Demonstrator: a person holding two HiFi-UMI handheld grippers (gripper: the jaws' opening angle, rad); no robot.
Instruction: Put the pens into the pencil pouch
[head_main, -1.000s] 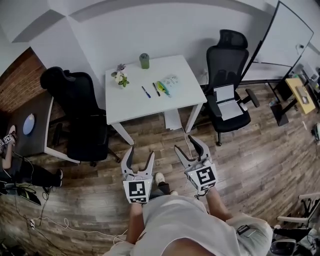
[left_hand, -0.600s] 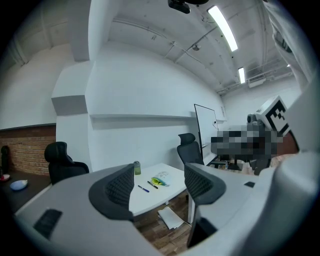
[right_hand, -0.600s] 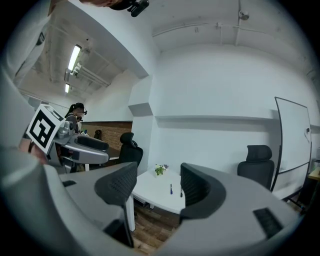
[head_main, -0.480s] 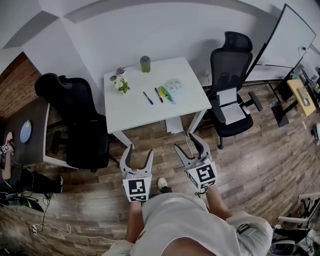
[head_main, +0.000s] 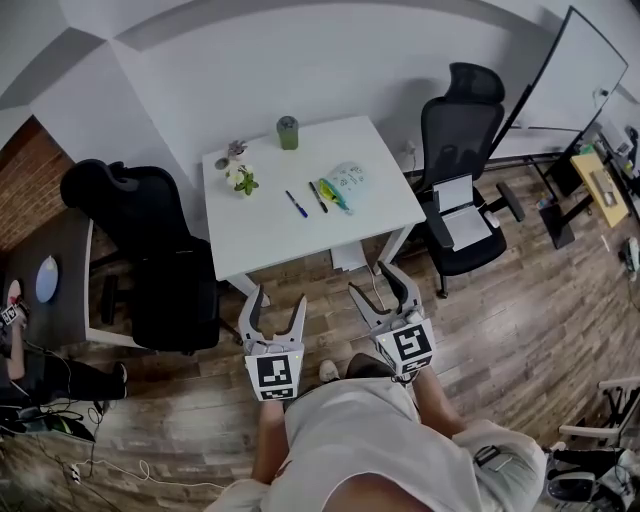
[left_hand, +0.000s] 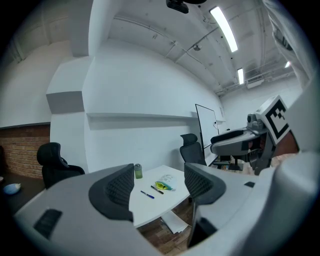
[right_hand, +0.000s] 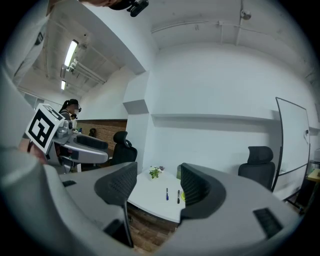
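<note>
My left tool stood with jaws apart, empty; my right tool had just been opening, empty too. The blue pen and black pen lay on the worktop beside the pouch, well apart from both tools

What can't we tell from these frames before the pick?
- Pencil pouch: zip open or shut, too small in head view; in right gripper view a jaw covers most of it.
- Blue pen, black pen: capped or not, too small in every view.
- Green cup: lidded or not, too small.
</note>
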